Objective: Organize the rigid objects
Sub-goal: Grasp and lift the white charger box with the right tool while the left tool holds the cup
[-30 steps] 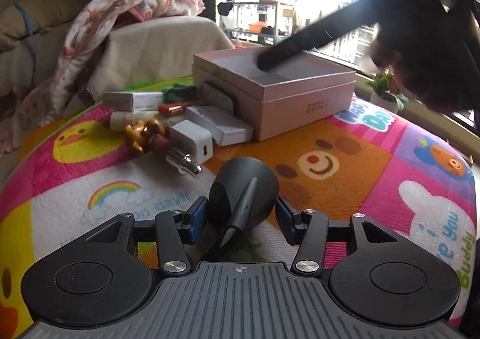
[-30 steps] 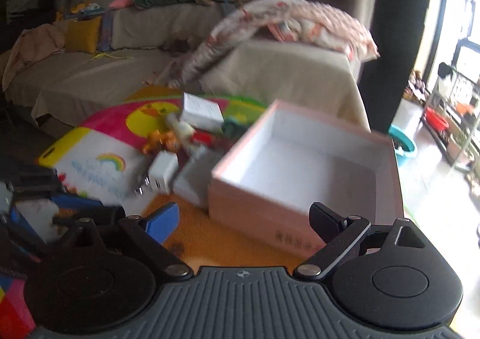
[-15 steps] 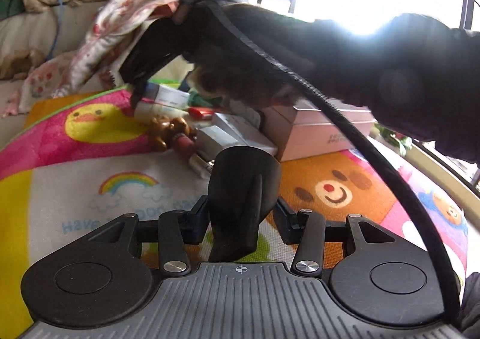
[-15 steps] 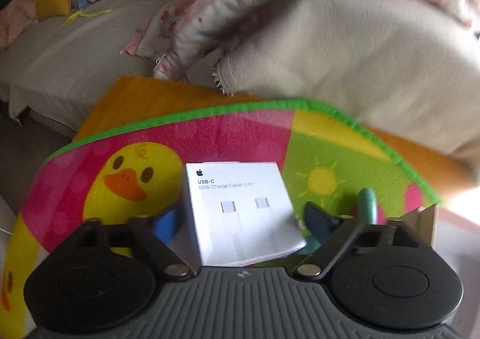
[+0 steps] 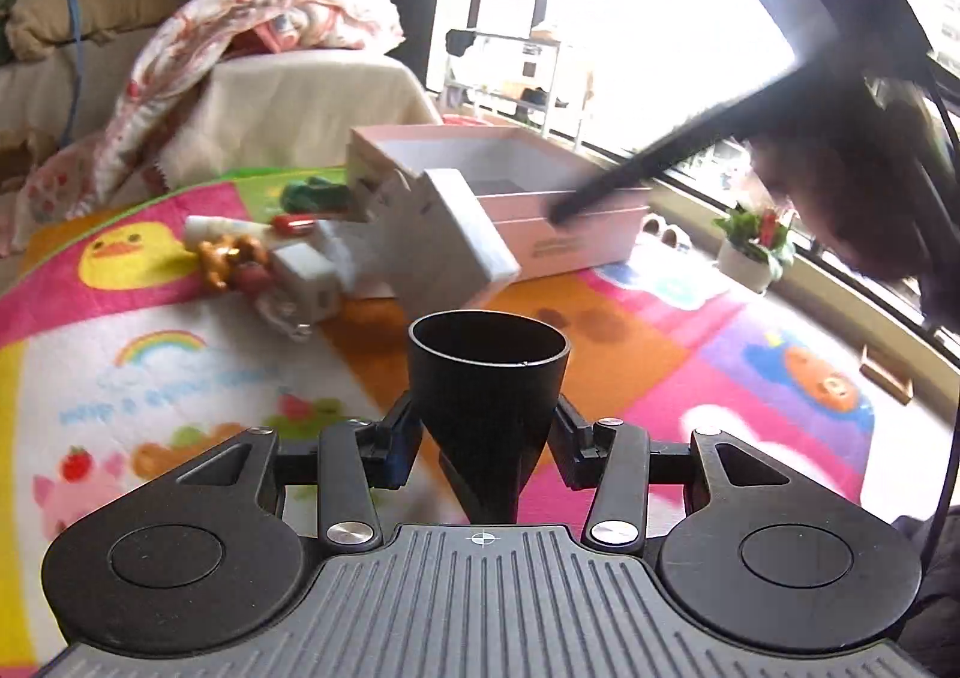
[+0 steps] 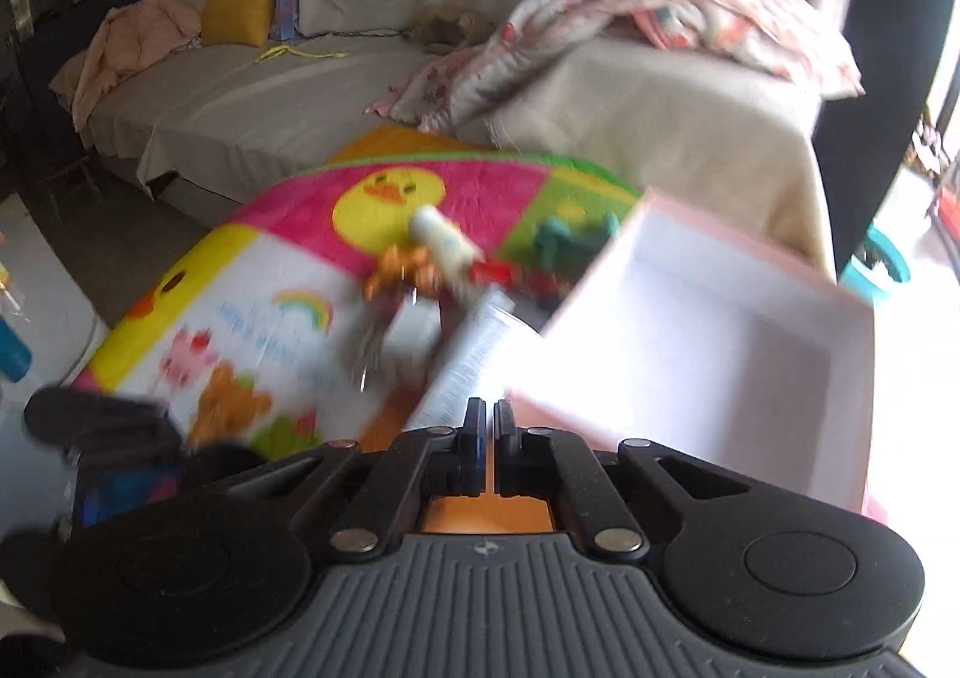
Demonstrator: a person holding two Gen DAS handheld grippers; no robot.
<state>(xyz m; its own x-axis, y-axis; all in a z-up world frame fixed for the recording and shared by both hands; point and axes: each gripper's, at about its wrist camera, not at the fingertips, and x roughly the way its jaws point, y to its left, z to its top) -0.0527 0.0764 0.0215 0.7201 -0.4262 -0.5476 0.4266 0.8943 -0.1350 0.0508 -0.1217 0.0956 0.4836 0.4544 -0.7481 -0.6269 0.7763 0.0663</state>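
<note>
Left gripper (image 5: 487, 441) clamps black funnel-shaped object (image 5: 487, 378), matte, open round mouth facing away, tapering toward gripper. Held above cartoon play mat (image 5: 150, 366), near its front edge. Right gripper (image 6: 487, 426) jaws just closed, pads together, nothing between. Pink box (image 5: 576, 234), white inside, open at mat's far edge; white carton (image 5: 456, 234) tilted, blurred, beside it.
</note>
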